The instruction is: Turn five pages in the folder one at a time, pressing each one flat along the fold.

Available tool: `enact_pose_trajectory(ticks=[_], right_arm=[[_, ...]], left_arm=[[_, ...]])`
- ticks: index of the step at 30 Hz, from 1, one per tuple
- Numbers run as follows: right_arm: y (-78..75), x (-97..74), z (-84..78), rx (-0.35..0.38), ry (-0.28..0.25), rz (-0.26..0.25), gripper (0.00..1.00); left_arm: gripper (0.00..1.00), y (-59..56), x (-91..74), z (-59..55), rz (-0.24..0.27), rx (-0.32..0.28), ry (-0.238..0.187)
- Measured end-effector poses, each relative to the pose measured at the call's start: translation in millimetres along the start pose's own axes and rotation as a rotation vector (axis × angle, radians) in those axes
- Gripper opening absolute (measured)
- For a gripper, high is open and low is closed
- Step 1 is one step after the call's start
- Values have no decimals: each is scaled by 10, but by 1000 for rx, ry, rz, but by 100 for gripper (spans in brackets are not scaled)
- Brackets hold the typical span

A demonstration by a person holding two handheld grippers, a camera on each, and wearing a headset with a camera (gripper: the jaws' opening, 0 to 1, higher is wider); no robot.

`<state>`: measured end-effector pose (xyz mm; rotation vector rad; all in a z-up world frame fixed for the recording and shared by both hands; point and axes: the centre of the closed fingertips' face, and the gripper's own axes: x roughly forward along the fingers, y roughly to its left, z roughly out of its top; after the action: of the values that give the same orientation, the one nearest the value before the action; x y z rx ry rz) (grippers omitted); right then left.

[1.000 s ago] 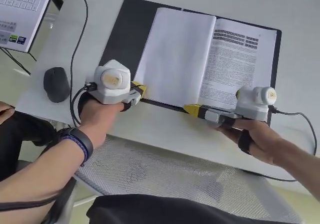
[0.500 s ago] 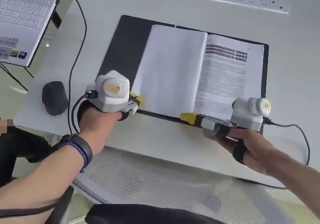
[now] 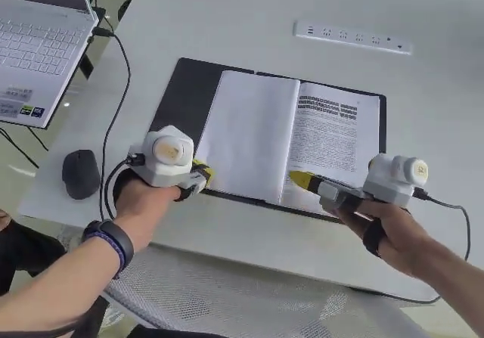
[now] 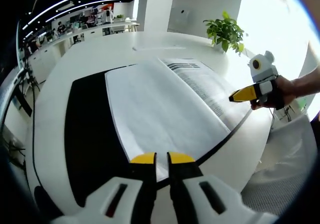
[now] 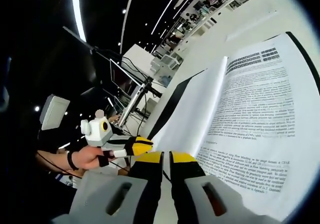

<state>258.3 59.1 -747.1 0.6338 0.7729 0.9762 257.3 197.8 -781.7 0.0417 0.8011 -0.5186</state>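
A black folder (image 3: pixel 181 100) lies open on the white table. A blank sheet (image 3: pixel 249 134) forms its left page and a printed sheet (image 3: pixel 336 137) its right page. My left gripper (image 3: pixel 203 175) rests at the blank sheet's near left corner, jaws shut; in the left gripper view its tips (image 4: pixel 162 158) sit at that sheet's (image 4: pixel 155 108) edge. My right gripper (image 3: pixel 296 178), also shut, hovers over the printed page's near edge beside the fold. In the right gripper view its tips (image 5: pixel 167 156) lie over the printed text (image 5: pixel 260 108), and the left gripper (image 5: pixel 145 145) shows at left.
A laptop (image 3: pixel 38 43) stands at the far left, with a dark mouse (image 3: pixel 79 173) and cables (image 3: pixel 113 81) between it and the folder. A white power strip (image 3: pixel 352 37) lies behind the folder. A mesh chair seat (image 3: pixel 227 293) is below the table's front edge.
The head camera has tilted, so the folder sits lower in view. My right gripper has moved from the folder's near edge onto the printed page by the fold. The left gripper has stayed put.
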Motion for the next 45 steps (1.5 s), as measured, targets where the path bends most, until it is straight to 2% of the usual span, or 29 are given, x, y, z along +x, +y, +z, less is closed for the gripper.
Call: enact_pose_trajectory(ticks=[5,12,17,23,27,32,37,45], right_arm=[[-45,-112,124,-48,-17,-37,7],[-135,-303,329,-155,-27,-120,14],[-187,-496,408,-282,-2,-179,22],[-220,-713,390,-383,50,-224,30],[-195,-858,392,-419,52,-241,38],[-194,-1028,353,-481,79,-274,46],[-180,-1185,320,-496,82,-290,54],[-104,-1375,225,-517,74,-313,63]], left_arm=[[9,-6,-60,98,-8,7,-27],[14,-30,-151,222,-27,29,-55],[19,-42,-239,312,-35,51,-79],[27,-82,-342,389,-54,90,-104],[34,-101,-429,432,-62,129,-116],[42,-85,-551,470,-65,136,-142],[54,-90,-688,497,-61,146,-169],[63,-101,-890,450,-49,149,-202]])
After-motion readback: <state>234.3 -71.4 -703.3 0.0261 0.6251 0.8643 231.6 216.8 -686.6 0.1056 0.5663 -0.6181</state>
